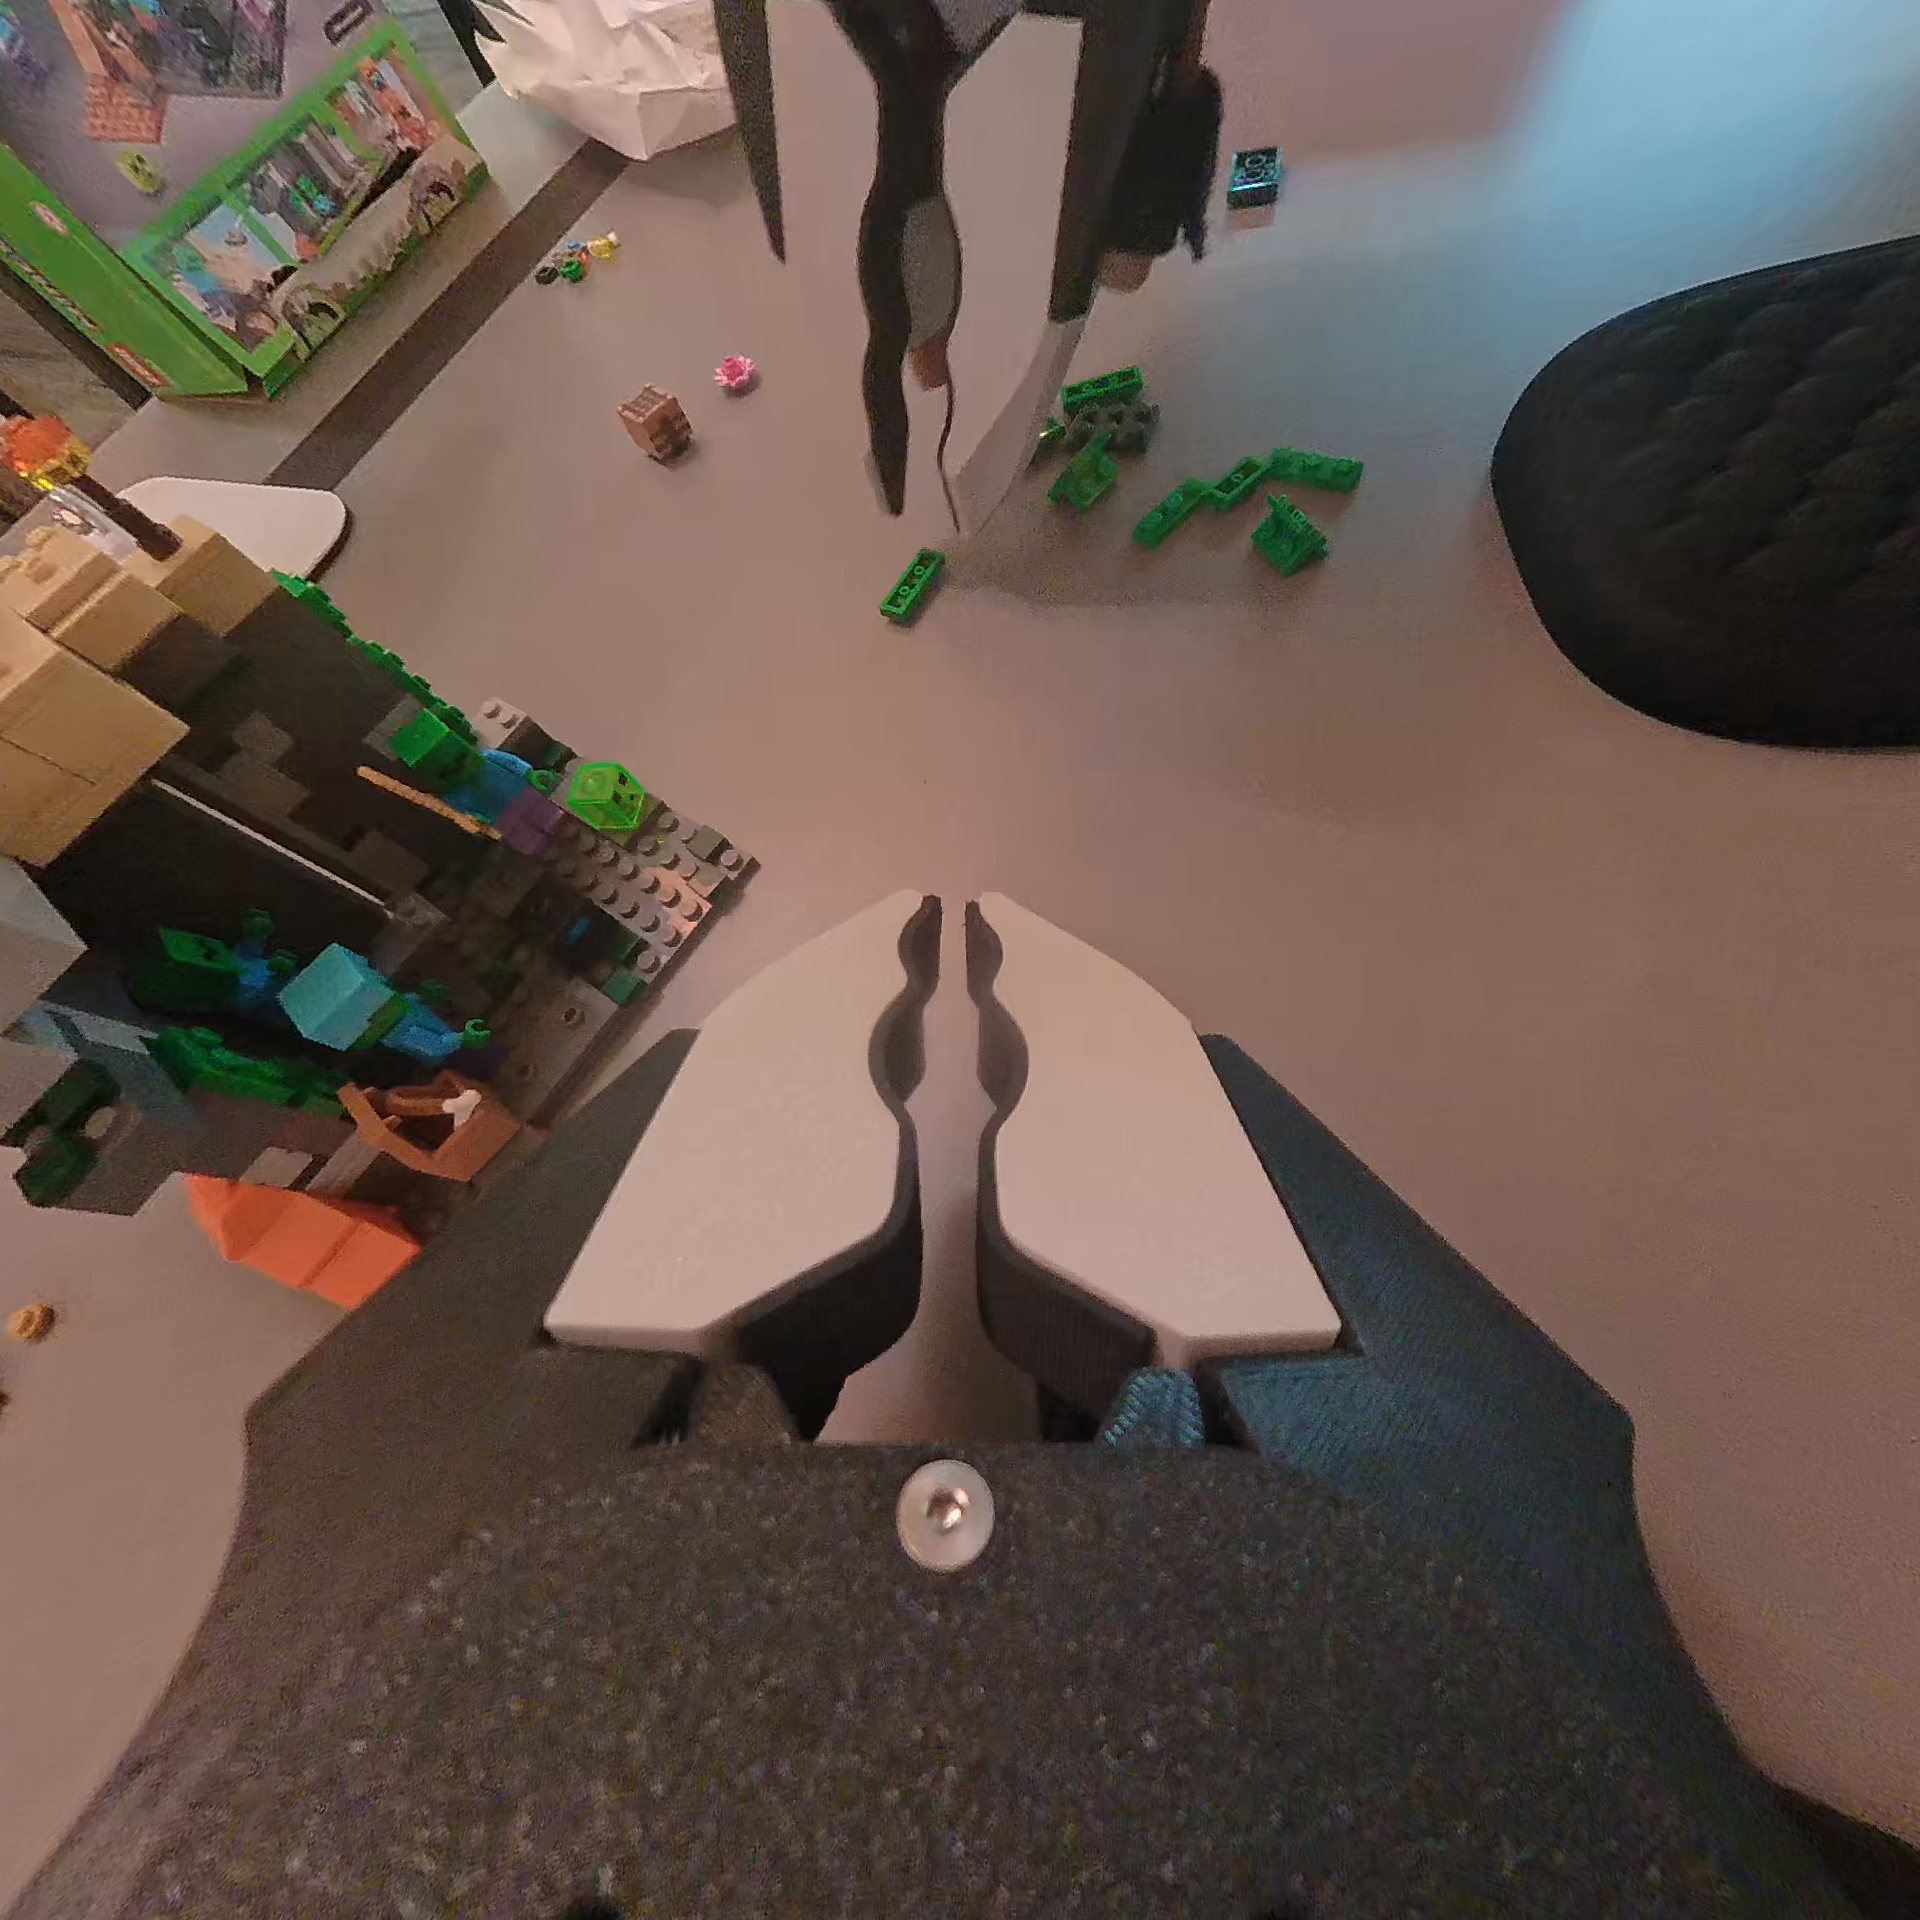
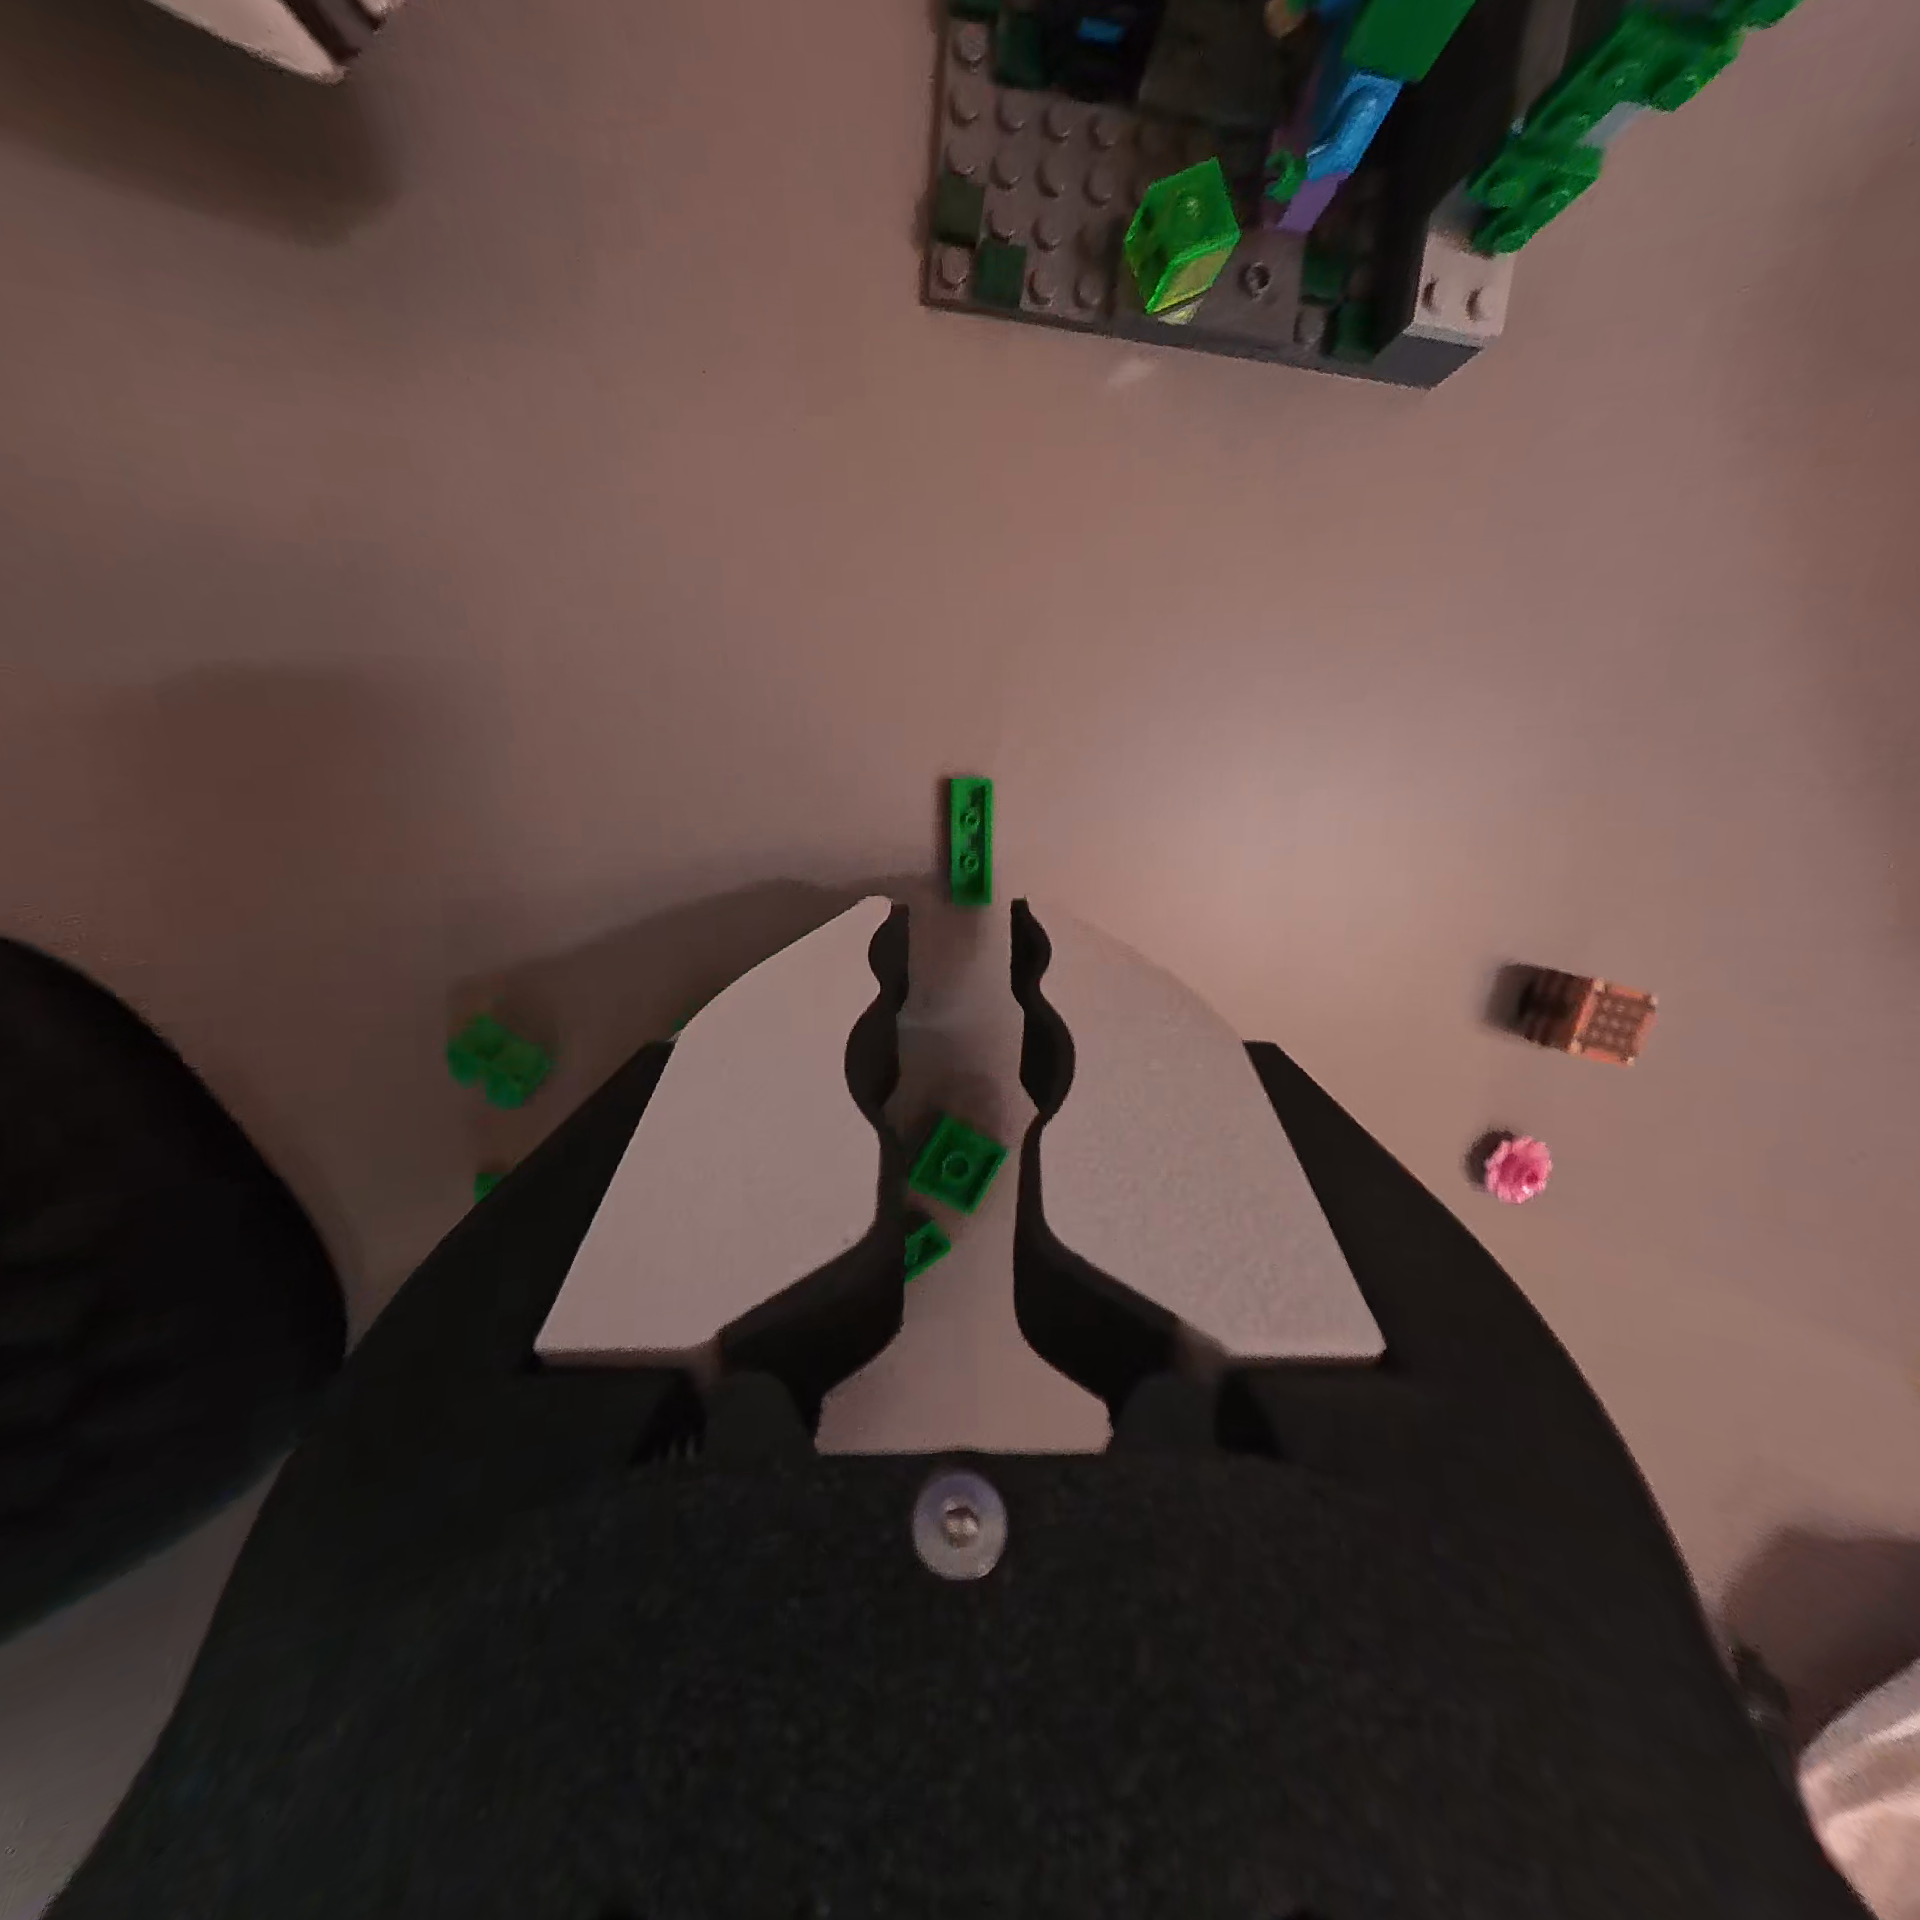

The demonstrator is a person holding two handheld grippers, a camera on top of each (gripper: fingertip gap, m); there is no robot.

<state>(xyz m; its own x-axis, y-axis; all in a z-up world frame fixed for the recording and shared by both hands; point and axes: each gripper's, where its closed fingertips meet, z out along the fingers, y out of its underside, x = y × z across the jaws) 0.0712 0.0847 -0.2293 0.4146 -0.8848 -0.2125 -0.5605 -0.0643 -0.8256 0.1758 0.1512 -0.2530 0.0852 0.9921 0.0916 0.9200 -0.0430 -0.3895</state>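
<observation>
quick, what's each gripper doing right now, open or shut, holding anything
Left gripper: nearly shut, holding nothing, above bare table.
Right gripper: open, empty, tips just short of a narrow green plate.

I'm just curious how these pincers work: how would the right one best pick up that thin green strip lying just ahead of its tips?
Grip the green strip across its narrow width, on its two long edges, near the middle. It lies flat on the table, pointing lengthwise away from the right gripper, so coming straight down from above probably works, without turning.
</observation>
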